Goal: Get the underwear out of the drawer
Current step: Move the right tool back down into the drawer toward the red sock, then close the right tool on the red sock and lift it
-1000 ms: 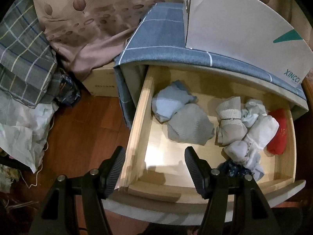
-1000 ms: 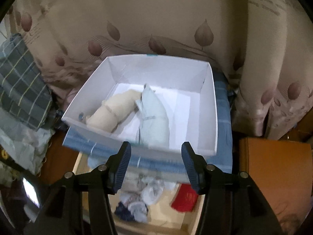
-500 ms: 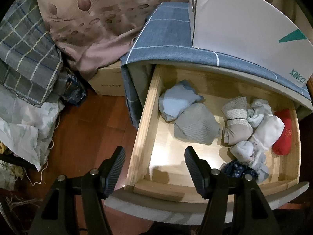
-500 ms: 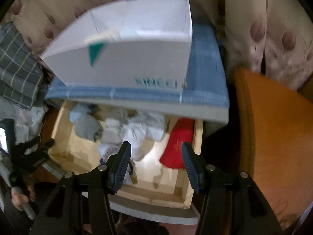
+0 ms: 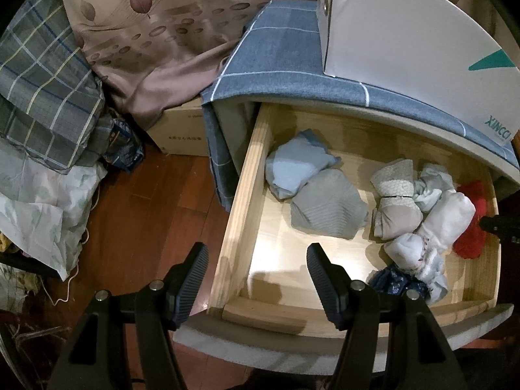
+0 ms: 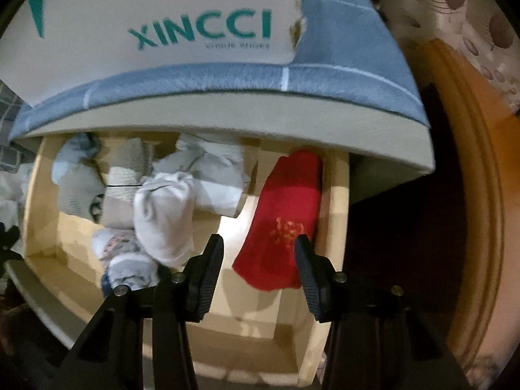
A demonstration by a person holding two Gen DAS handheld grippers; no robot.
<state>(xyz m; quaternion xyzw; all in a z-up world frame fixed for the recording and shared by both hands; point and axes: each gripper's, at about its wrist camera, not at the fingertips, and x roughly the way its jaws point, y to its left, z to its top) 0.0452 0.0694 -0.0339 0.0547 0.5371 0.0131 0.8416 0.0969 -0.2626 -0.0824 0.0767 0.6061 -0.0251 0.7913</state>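
A white cardboard box with teal XINCCI lettering [image 6: 156,32] sits on a blue checked cloth [image 5: 279,65] covering the cabinet top. A brown carton [image 5: 182,130] stands on the reddish wooden floor [image 5: 143,214], under leaf-patterned beige fabric [image 5: 169,32].

Place: a home bedroom, as I see it.
Ahead of my left tool: open wooden drawer [image 5: 247,195] of rolled underwear [image 5: 328,209].
To its left: leaf-print bedding [image 5: 156,32], plaid cloth [image 5: 42,91], wood floor [image 5: 139,227].
Above the drawer: white shoe box [image 6: 162,16] on blue cloth [image 5: 279,65].
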